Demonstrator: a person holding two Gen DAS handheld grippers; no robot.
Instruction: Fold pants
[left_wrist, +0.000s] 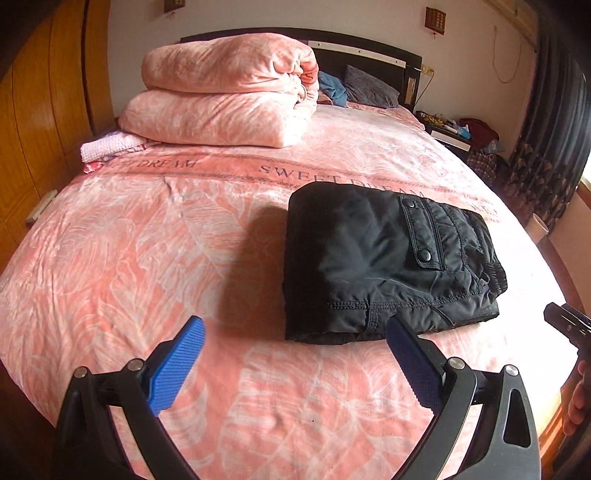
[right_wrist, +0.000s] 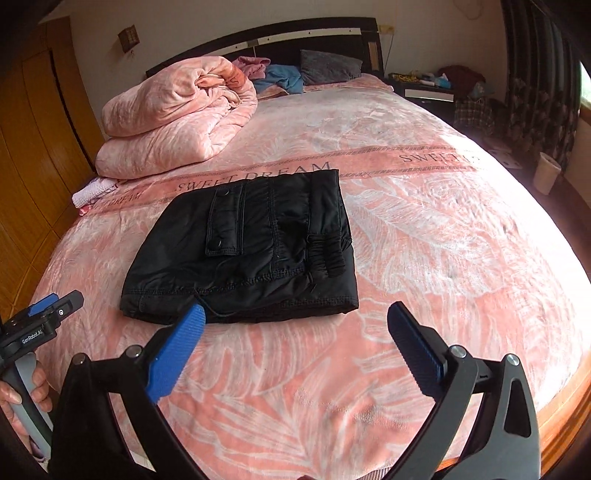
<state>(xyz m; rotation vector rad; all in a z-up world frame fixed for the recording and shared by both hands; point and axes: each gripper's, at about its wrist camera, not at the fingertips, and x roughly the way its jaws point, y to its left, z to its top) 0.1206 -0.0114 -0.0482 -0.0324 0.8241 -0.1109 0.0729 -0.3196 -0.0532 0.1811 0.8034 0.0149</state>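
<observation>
Black pants lie folded into a compact rectangle on the pink bedspread, pocket flap and elastic waistband facing up. My left gripper hangs open above the bed, just short of the bundle's near edge, nothing between its blue pads. My right gripper is also wide open and empty, raised in front of the bundle's near right corner. In the right wrist view the left gripper shows at the lower left, held by a hand. The right gripper's tip peeks in at the right edge of the left wrist view.
A folded pink quilt is stacked at the bed's far left, with small pink cloths beside it. Pillows and clothes lie by the dark headboard. A wooden wardrobe runs along the left; a nightstand and curtains stand right.
</observation>
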